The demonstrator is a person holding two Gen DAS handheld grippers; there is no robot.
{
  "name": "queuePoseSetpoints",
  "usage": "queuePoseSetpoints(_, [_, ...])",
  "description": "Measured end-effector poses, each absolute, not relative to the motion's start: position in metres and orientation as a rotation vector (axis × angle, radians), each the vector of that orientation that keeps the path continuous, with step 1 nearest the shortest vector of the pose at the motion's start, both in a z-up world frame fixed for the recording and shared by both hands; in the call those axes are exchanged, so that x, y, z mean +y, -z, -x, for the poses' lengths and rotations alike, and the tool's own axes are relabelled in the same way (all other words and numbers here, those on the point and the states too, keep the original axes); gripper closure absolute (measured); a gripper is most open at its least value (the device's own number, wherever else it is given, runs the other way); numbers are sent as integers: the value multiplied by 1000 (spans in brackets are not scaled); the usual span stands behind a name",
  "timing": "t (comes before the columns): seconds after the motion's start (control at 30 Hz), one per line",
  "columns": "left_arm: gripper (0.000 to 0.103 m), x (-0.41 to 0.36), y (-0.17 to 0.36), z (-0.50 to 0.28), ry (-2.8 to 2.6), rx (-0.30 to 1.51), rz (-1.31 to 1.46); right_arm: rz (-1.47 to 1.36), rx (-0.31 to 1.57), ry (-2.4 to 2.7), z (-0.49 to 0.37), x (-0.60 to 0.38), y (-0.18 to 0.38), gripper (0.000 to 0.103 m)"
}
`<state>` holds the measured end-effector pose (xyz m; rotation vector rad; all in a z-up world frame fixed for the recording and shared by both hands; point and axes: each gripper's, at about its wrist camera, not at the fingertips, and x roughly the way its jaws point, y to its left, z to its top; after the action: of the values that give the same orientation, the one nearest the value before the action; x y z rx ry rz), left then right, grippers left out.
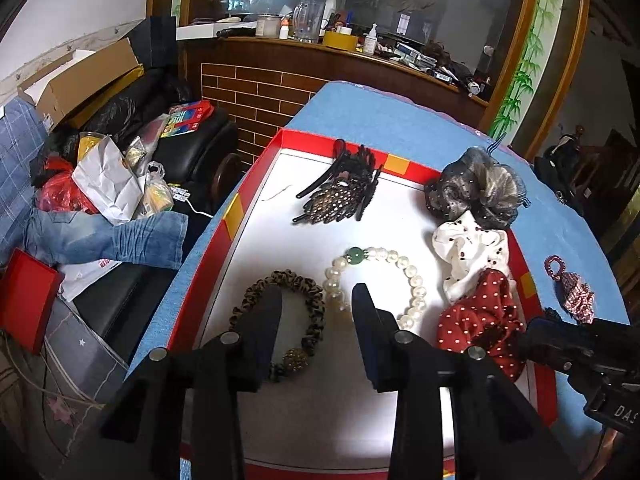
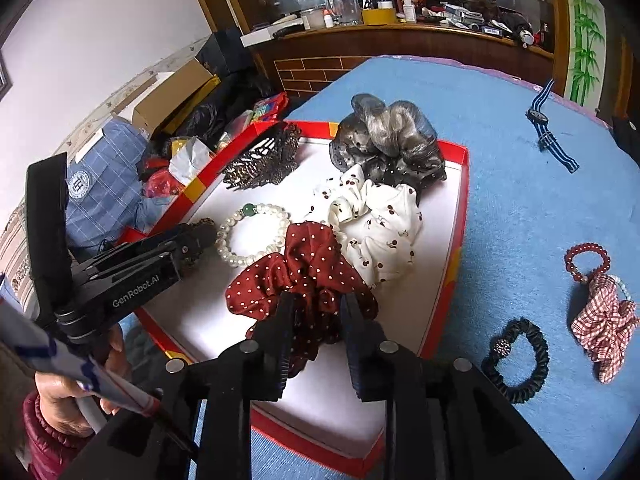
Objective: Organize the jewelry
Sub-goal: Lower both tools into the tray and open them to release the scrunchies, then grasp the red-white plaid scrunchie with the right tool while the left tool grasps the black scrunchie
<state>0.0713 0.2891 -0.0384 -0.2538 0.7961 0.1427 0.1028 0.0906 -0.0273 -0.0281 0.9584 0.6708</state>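
Note:
A red-rimmed white tray [image 1: 256, 184] [image 2: 456, 208] lies on the blue table. In it are a pearl bracelet [image 1: 412, 276] [image 2: 236, 248], a leopard hair band [image 1: 312, 300], a black hair claw [image 1: 340, 196] [image 2: 260, 160], a grey scrunchie [image 1: 480, 188] [image 2: 384, 140], a white cherry scrunchie [image 1: 464, 252] [image 2: 380, 224] and a red dotted scrunchie [image 1: 476, 320] [image 2: 288, 280]. My left gripper [image 1: 316, 300] is open above the leopard band and pearls. My right gripper [image 2: 316, 304] has its jaws around the red dotted scrunchie, with the cloth bunched between them.
On the blue cloth right of the tray lie a black hair band [image 2: 520, 360], a red bead bracelet [image 2: 588, 260] with a plaid scrunchie [image 2: 604, 320] [image 1: 576, 292], and a striped watch [image 2: 548, 128]. Clutter fills the sofa [image 1: 104, 184] at left.

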Motion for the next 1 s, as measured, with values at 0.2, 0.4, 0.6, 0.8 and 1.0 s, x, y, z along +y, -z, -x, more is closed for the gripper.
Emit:
queuePoseSetpoints(0.2, [67, 279, 25, -67, -137, 777, 238, -10, 925, -688, -94, 72, 13, 77])
queuePoseSetpoints(0.4, [67, 262, 11, -63, -117, 758, 217, -41, 900, -683, -92, 45, 4, 77])
queuePoseSetpoints(0.6, [67, 237, 0, -63, -86, 746, 199, -93, 881, -651, -96, 5, -2, 77])
queuePoseSetpoints(0.8, [67, 206, -9, -64, -36, 741, 165, -136, 862, -603, -102, -36, -5, 77])
queuePoseSetpoints(1.0, [67, 165, -11, -67, 53, 751, 152, -195, 858, -499, -117, -95, 2, 77])
